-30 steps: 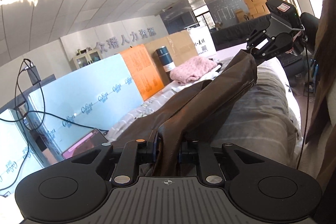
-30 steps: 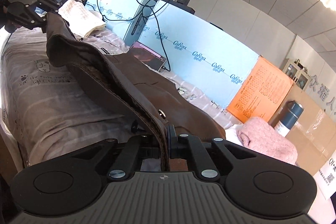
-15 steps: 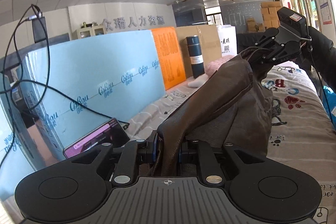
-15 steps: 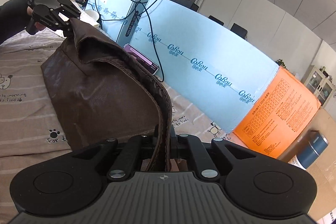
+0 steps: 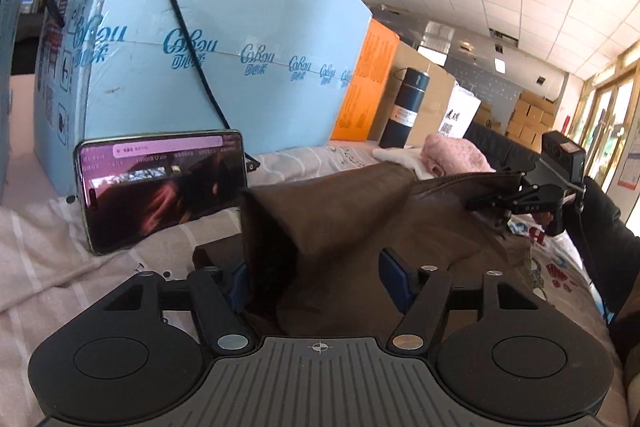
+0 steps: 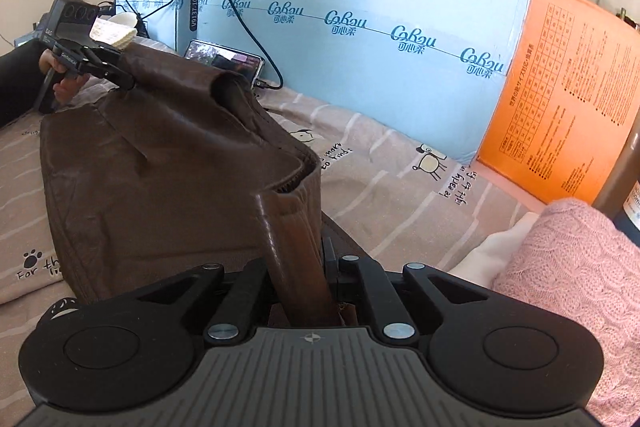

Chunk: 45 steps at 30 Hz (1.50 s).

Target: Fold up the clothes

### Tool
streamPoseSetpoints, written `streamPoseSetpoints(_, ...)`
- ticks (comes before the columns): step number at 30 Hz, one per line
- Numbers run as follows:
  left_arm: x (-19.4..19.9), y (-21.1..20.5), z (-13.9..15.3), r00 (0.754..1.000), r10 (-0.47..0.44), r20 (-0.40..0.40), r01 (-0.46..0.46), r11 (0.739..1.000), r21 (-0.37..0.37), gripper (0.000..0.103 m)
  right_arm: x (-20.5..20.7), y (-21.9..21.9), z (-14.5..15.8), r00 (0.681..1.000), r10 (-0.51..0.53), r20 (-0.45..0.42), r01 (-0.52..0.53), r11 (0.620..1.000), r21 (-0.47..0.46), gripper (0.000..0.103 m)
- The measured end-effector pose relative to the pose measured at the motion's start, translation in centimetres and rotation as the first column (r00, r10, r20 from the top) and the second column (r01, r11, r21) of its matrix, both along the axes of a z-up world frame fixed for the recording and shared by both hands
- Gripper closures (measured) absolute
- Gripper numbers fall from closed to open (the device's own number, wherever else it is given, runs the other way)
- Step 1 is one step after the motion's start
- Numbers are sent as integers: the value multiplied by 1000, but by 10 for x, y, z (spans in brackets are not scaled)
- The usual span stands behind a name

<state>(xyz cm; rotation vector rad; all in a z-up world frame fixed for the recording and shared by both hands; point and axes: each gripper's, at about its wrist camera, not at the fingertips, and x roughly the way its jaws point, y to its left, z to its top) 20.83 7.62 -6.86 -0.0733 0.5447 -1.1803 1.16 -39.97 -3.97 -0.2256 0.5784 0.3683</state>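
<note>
A brown leather jacket (image 5: pixel 360 223) lies folded over on the bed, its far edge towards the blue boxes. My left gripper (image 5: pixel 316 279) has its jaws wide apart, with the jacket's edge loose between them. It also shows in the right wrist view (image 6: pixel 124 81) at the jacket's far corner. My right gripper (image 6: pixel 298 263) is shut on the jacket's ribbed hem (image 6: pixel 294 227). It shows in the left wrist view (image 5: pixel 496 207) at the other corner.
A phone (image 5: pixel 160 183) leans on the blue boxes (image 5: pixel 240 39) behind the jacket. An orange box (image 6: pixel 568 95), a dark flask (image 5: pixel 406 107) and a pink knit (image 6: pixel 568 287) on white cloth sit at the right. The printed bedsheet (image 6: pixel 400 171) covers the bed.
Both grippers carried the jacket's edge over and down towards the blue boxes, folding it in half. My left jaws have opened and let go of the jacket.
</note>
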Motion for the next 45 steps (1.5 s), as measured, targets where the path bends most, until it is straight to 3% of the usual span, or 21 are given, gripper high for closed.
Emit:
streamPoseSetpoints(2,0,3,0,1000,-5,-19,5,1000,-29,28,1,-6,-4,1000,-28,2,28,999,43,93)
streamPoseSetpoints(6,-5,-3,-1,1000,-5,-17,5,1000,-11,25,-8,-19,-7,988,-144,46,134,975,179,44)
streamPoseSetpoints(7,-6,-5,-1,1000,-3,-3,3,1000,7,25,-12,-22,-7,983,-175,54,159,962,223,38)
streamPoseSetpoints(13,-24,-20,2,994,52,93,-60,994,88,27,-42,-24,-8,929,-365,63,329,892,311,26)
streamPoseSetpoints(15,-31,-25,3,987,95,128,-109,988,107,30,-49,-22,-9,903,-425,58,382,859,341,25)
streamPoseSetpoints(16,-35,-27,4,982,124,144,-141,984,112,38,-52,-23,-10,877,-478,46,431,826,364,25)
streamPoseSetpoints(18,-42,-36,4,964,180,194,-209,968,141,57,-55,-26,-12,820,-572,1,522,749,407,27)
streamPoseSetpoints(20,-45,-41,4,951,217,221,-255,953,162,89,-59,-29,-14,791,-611,-30,556,697,454,34)
streamPoseSetpoints(21,-44,-41,4,948,232,218,-269,950,160,93,-60,-29,-14,779,-626,-35,567,680,465,40)
streamPoseSetpoints(22,-43,-42,5,944,249,215,-285,946,157,95,-59,-28,-14,765,-643,-30,583,673,455,52)
streamPoseSetpoints(25,-43,-49,5,922,294,251,-342,923,175,95,-52,-25,-14,722,-692,-29,637,646,421,66)
streamPoseSetpoints(28,-44,-49,5,912,308,272,-366,910,197,95,-42,-24,-19,677,-735,-41,692,616,378,72)
streamPoseSetpoints(31,-43,-45,7,902,330,278,-391,899,200,96,-37,-21,-21,681,-732,-21,686,629,365,69)
streamPoseSetpoints(33,-41,-46,5,900,336,278,-398,894,208,96,-34,-20,-18,685,-729,-4,683,640,351,68)
streamPoseSetpoints(36,-42,-56,-2,893,325,312,-410,874,263,94,-22,-15,-24,667,-745,-2,724,648,237,68)
streamPoseSetpoints(39,-43,-55,0,883,351,313,-434,863,256,83,-15,-15,-33,656,-754,-35,746,640,183,67)
streamPoseSetpoints(41,-41,-49,3,880,384,280,-452,858,242,67,-19,-16,-30,646,-763,-22,752,631,189,63)
streamPoseSetpoints(42,-41,-46,6,877,408,252,-465,854,234,61,-21,-16,-27,637,-771,-14,758,623,191,56)
streamPoseSetpoints(44,-46,-38,12,870,445,213,-485,849,208,36,-35,-14,-18,617,-787,-7,767,600,228,42)
streamPoseSetpoints(45,-50,-35,15,867,454,204,-490,849,195,31,-44,-13,-13,611,-792,-6,766,589,257,36)
